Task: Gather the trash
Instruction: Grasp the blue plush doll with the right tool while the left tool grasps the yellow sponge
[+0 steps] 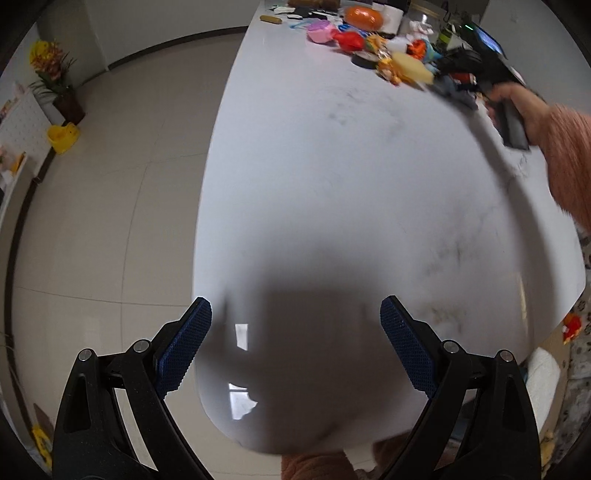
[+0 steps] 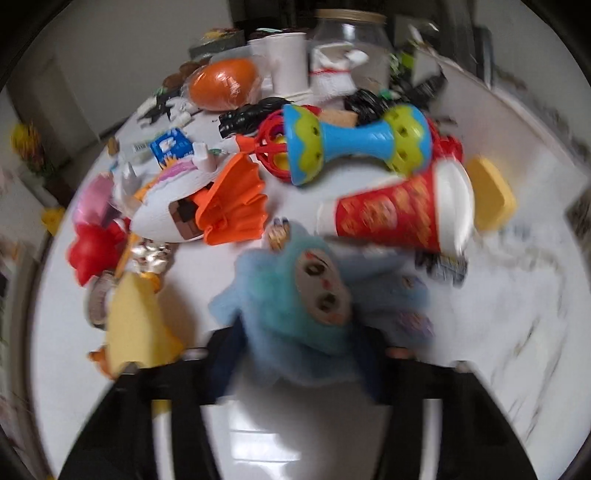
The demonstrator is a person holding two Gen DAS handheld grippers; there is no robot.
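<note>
My right gripper (image 2: 303, 343) is shut on a light blue plush toy (image 2: 295, 317) with a pale face, at the near edge of a pile of clutter on the white marble table (image 2: 517, 295). Just beyond it lie a red paper cup (image 2: 399, 218) on its side, a blue-green rattle (image 2: 354, 144), an orange plastic fan (image 2: 236, 203) and a yellow sponge (image 2: 136, 325). This view is blurred. In the left wrist view, my left gripper (image 1: 295, 310) hangs open over bare table (image 1: 332, 166), holding nothing. The right gripper (image 1: 461, 70), held by a hand in a pink sleeve, is at the pile.
Behind the pile stand white paper cups (image 2: 288, 62), a glass jar (image 2: 351, 33) and an orange ball (image 2: 225, 85). The table's rounded edge runs left of my left gripper, with tiled floor (image 1: 110, 221), a yellow bin (image 1: 62, 136) and potted flowers (image 1: 55, 74) beyond.
</note>
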